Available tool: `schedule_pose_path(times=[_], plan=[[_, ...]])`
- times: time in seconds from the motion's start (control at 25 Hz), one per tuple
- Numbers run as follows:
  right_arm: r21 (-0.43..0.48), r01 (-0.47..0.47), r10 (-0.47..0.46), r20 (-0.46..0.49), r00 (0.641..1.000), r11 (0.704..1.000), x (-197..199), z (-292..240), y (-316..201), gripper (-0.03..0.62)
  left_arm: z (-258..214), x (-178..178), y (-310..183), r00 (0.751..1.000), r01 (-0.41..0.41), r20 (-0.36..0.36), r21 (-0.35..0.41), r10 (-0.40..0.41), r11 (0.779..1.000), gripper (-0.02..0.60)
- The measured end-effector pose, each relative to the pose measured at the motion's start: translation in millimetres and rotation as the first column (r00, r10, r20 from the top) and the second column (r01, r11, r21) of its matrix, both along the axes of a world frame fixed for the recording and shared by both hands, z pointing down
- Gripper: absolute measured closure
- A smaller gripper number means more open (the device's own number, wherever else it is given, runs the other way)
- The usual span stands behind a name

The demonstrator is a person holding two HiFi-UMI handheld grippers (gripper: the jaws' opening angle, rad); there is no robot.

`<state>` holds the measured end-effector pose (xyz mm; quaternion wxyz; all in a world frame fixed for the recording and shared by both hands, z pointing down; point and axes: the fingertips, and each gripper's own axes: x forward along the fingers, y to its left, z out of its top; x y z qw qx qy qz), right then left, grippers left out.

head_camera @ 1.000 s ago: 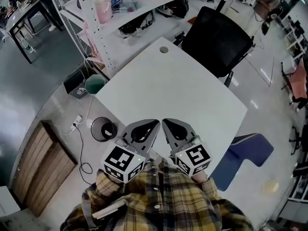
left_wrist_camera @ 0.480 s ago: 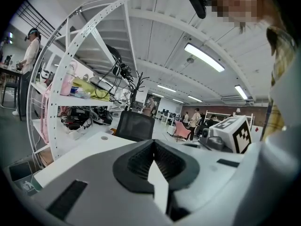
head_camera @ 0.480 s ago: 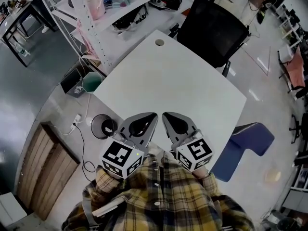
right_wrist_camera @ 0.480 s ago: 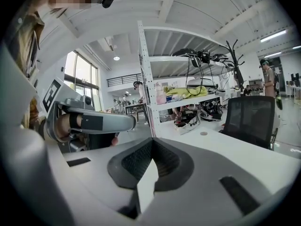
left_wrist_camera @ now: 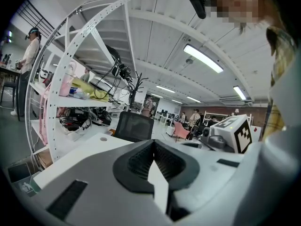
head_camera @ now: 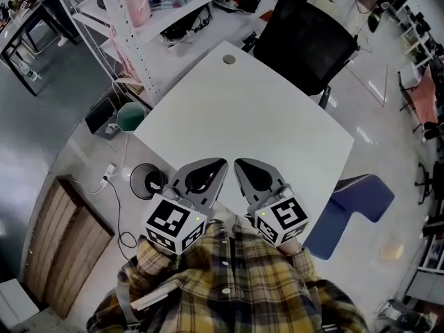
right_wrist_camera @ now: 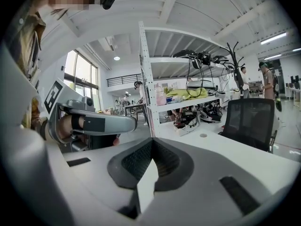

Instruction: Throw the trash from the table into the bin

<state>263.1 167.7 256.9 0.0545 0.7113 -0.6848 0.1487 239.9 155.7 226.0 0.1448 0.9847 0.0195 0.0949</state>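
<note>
Both pairs of jaws are found closed on nothing. The left gripper (head_camera: pixel 223 164) and right gripper (head_camera: pixel 237 164) are held side by side over the near corner of the white square table (head_camera: pixel 263 116). No trash is seen on its top. A pale scrap appears to lie in the black round bin (head_camera: pixel 137 186) on the floor at its left. The tabletop should be scanned edge to edge before the task is judged finished.

- A white square table (head_camera: pixel 250 116) with a smooth flat top, one corner pointing away, a small round hole near that far corner.
- A black round bin (head_camera: pixel 132 179) stands upright on the floor, just beside the table's left edge.
- A white scrap (head_camera: pixel 154 184) lies inside the bin.
</note>
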Motion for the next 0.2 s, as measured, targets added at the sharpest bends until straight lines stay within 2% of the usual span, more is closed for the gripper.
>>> schedule_pose_path(times=[0.2], plan=[[0.002,0.0,0.0,-0.01,1.0,1.0,1.8,-3.8,-1.3,0.595,-1.5,0.7,-3.3,1.0,0.006,-0.005,-0.01,-0.006,1.0,0.574]])
